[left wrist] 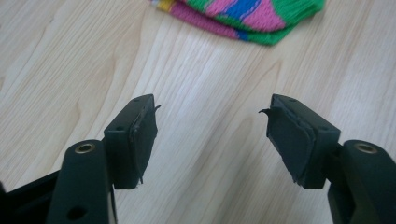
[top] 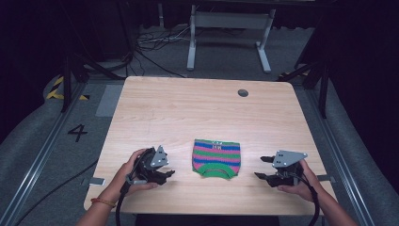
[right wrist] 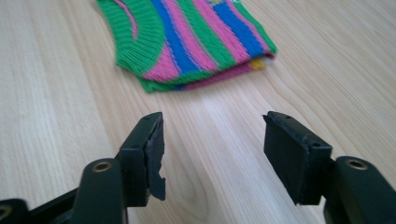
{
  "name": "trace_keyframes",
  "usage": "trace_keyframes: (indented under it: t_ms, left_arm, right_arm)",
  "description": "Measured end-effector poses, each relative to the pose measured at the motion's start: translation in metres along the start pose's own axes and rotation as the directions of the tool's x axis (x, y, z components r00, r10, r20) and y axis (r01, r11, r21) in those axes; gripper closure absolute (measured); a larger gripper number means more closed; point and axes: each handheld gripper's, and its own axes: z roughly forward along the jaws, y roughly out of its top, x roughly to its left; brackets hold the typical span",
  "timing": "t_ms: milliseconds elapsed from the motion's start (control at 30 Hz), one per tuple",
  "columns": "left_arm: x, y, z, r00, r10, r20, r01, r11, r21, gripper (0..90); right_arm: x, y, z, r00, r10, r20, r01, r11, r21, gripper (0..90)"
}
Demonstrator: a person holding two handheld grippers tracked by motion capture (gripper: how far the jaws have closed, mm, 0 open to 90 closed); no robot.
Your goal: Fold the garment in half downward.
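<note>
High view: the folded striped knit [top: 216, 158] is flanked by the left gripper [top: 162, 174] and right gripper [top: 263, 168], jaws apart and empty, seemingly so each side can be grasped.

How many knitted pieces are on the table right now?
1: a striped knitted garment, folded flat near the table's front edge, between the left gripper and right gripper.
</note>
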Motion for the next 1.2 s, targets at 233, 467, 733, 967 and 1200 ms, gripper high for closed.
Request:
trace_keyframes:
  t_ms: [233, 467, 733, 967, 1200]
  left_arm:
    - [0.009, -0.017, -0.007, 0.9994, -0.032, -0.01, 0.032, 0.9993, 0.017, 28.6]
    - [0.016, -0.034, -0.015, 0.9972, -0.074, -0.01, 0.074, 0.9971, 0.014, 23.6]
    - [0.02, -0.055, -0.021, 0.9944, -0.1, -0.035, 0.101, 0.9944, 0.031, 21.3]
    - [0.029, -0.077, -0.03, 0.983, -0.178, -0.044, 0.178, 0.9839, 0.006, 21.2]
    - [0.031, -0.093, -0.035, 0.9741, -0.223, -0.037, 0.223, 0.9748, 0.003, 20.2]
  right_arm:
    - [-0.006, -0.016, -0.01, 0.9986, 0.04, 0.035, -0.04, 0.999, 0.002, 36.6]
    - [-0.011, -0.033, -0.019, 0.9923, 0.101, 0.072, -0.1, 0.995, -0.006, 33.1]
    - [-0.017, -0.054, -0.028, 0.9813, 0.16, 0.108, -0.159, 0.987, -0.017, 30.3]
    - [-0.021, -0.074, -0.035, 0.9641, 0.225, 0.141, -0.225, 0.974, -0.017, 28.8]
    - [-0.026, -0.091, -0.041, 0.9467, 0.283, 0.154, -0.283, 0.959, -0.023, 27.5]
